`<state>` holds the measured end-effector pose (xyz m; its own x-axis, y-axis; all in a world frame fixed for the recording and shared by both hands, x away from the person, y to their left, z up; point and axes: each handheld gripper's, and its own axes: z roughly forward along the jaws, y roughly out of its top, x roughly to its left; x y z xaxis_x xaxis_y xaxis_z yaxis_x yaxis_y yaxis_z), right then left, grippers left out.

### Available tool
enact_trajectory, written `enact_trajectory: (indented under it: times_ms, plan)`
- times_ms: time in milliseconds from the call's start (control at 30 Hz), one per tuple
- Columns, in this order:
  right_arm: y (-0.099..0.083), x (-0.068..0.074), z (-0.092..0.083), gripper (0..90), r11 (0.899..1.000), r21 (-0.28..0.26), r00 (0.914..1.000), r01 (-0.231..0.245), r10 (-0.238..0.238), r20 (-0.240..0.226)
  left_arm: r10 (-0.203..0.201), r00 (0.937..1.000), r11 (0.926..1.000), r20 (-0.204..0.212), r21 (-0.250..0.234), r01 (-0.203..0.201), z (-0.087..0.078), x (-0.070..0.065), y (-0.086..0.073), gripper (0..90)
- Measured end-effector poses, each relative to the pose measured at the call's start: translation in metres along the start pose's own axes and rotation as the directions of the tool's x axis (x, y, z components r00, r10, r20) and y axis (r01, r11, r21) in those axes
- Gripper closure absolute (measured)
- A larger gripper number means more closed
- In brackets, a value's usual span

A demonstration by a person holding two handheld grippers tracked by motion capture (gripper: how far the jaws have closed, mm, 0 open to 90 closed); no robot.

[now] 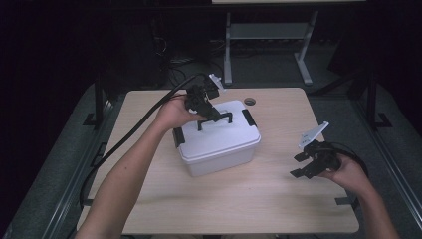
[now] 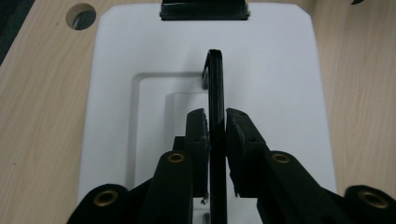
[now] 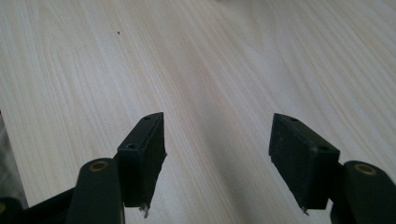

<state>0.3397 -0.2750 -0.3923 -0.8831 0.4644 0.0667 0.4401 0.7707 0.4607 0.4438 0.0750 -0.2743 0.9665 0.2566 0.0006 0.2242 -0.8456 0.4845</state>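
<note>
Left gripper point(image 2: 215, 122) fingers seemingly just slack around the box handle point(image 2: 215, 88); right gripper point(image 3: 217, 140) fingers wide.

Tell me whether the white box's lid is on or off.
On. The lid sits flat on the white box, black side latches down, handle raised between the left gripper pads.

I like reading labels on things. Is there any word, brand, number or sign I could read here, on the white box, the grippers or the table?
None: no text reads on the white box, its black handle, the left gripper, the right gripper or the table.
</note>
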Motion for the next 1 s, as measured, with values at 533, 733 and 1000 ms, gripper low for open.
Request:
enact_trajectory:
  times_ms: [533,733,1000]
  plan:
    - [0.008,0.003,0.001,35.4,1.0,0.014,1.0,0.005,-0.005,0.003,0.009,0.9993,0.9984,0.037,-0.057,-0.007,-0.02,-0.013,-0.021,62.9]
    - [0.012,0.005,-0.001,35.4,1.0,0.017,0.9999,0.009,-0.009,0.011,0.008,0.9996,0.9977,0.026,-0.067,-0.007,-0.027,-0.014,-0.026,60.0]
    - [0.016,0.005,-0.001,35.2,1.0,0.021,0.9998,0.014,-0.014,0.015,-0.005,1.0,0.9956,0.006,-0.094,0.005,-0.032,-0.014,-0.034,57.6]
